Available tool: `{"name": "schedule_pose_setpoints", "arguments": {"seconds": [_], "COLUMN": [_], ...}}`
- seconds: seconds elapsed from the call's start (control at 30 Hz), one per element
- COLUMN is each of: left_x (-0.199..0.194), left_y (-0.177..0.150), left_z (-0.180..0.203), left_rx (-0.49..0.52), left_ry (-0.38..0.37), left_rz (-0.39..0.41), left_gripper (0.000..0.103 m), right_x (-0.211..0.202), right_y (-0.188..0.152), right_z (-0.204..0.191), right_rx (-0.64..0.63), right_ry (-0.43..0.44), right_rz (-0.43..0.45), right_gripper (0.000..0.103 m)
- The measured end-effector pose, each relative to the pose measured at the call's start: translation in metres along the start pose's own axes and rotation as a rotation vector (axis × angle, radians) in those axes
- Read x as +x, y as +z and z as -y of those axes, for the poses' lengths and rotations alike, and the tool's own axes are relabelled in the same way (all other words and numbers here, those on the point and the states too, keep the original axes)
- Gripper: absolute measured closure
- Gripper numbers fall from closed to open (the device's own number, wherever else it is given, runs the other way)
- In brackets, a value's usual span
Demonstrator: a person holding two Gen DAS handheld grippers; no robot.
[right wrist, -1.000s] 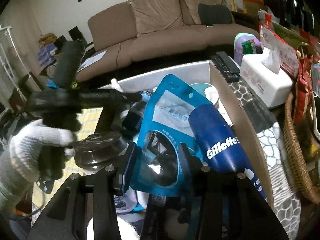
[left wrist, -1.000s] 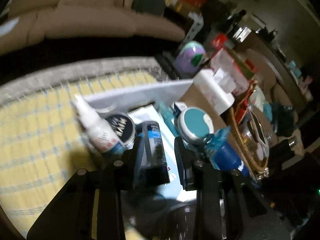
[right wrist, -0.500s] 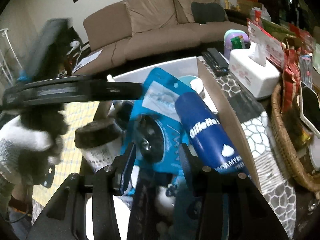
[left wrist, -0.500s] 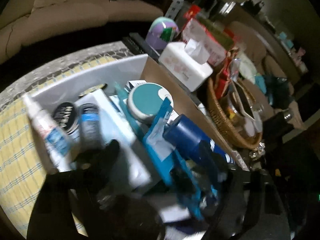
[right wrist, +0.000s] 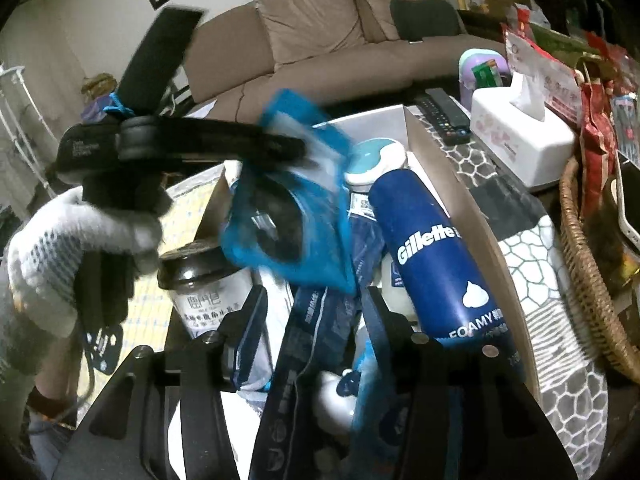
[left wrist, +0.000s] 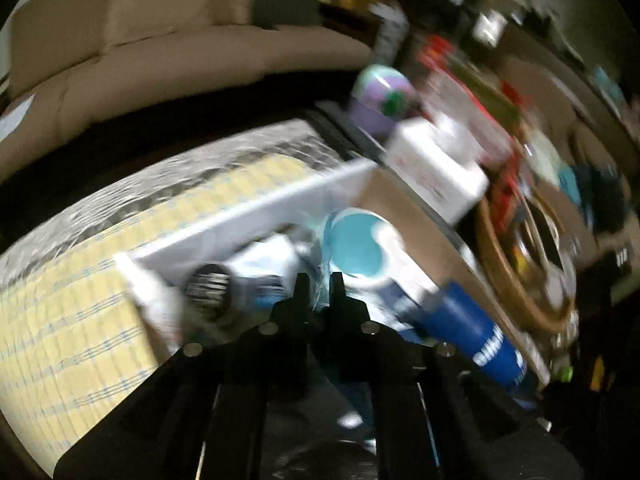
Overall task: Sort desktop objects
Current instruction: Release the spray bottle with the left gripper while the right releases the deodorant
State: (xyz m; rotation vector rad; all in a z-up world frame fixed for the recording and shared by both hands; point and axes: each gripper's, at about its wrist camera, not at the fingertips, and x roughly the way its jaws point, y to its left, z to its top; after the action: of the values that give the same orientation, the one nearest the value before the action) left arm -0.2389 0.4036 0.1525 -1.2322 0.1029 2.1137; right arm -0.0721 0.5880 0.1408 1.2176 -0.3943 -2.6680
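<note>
The left gripper (right wrist: 316,148) has just been closing, its jaws now pinched on the top edge of the blue pouch (right wrist: 296,232), which hangs from them over the box (right wrist: 492,248), long axis roughly up and down. The right gripper (right wrist: 316,308) sits just below the pouch, jaws apart and empty, beside the Gillette can (right wrist: 432,256). The left hand (right wrist: 72,248) already has the pouch; where it goes I cannot tell.

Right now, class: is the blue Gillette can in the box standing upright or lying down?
Lying down. In the right wrist view the Gillette can rests lengthwise among the other items, its lettering running along it, beside the box wall.
</note>
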Motion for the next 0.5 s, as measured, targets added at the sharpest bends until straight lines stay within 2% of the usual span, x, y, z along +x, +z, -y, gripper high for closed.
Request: {"name": "schedule_pose_setpoints", "arguments": {"seconds": [0.07, 0.13, 0.2, 0.27, 0.3, 0.37, 0.4, 0.5], "left_x": [0.003, 0.007, 0.010, 0.006, 0.001, -0.012, -0.022, -0.044], "left_y": [-0.002, -0.006, -0.011, -0.015, -0.016, -0.015, -0.013, 0.000], "left_z": [-0.022, -0.031, -0.035, -0.037, -0.037, -0.037, -0.040, -0.055], "left_rx": [-0.057, -0.064, -0.054, -0.048, -0.045, -0.040, -0.034, -0.045], "left_ry": [0.041, 0.064, 0.083, 0.069, 0.064, 0.022, 0.026, 0.070], "left_rz": [0.002, -0.005, -0.015, -0.002, 0.011, 0.047, 0.078, 0.155], "left_gripper": [0.085, 0.080, 0.060, 0.054, 0.045, 0.033, 0.029, 0.026], "right_x": [0.001, 0.002, 0.003, 0.004, 0.004, 0.004, 0.004, 0.003], "right_y": [0.001, 0.001, 0.002, 0.003, 0.004, 0.006, 0.006, 0.007], "right_z": [-0.002, -0.005, -0.007, -0.007, -0.007, -0.008, -0.008, -0.011], "right_rx": [-0.001, -0.005, -0.011, -0.012, -0.010, -0.011, -0.013, -0.022], "right_ry": [0.001, -0.001, -0.008, -0.017, -0.020, -0.022, -0.023, -0.030], "right_rz": [0.003, 0.002, -0.002, 0.000, 0.000, 0.002, 0.002, 0.008], "right_gripper": [0.049, 0.049, 0.048, 0.048, 0.048, 0.048, 0.048, 0.047]}}
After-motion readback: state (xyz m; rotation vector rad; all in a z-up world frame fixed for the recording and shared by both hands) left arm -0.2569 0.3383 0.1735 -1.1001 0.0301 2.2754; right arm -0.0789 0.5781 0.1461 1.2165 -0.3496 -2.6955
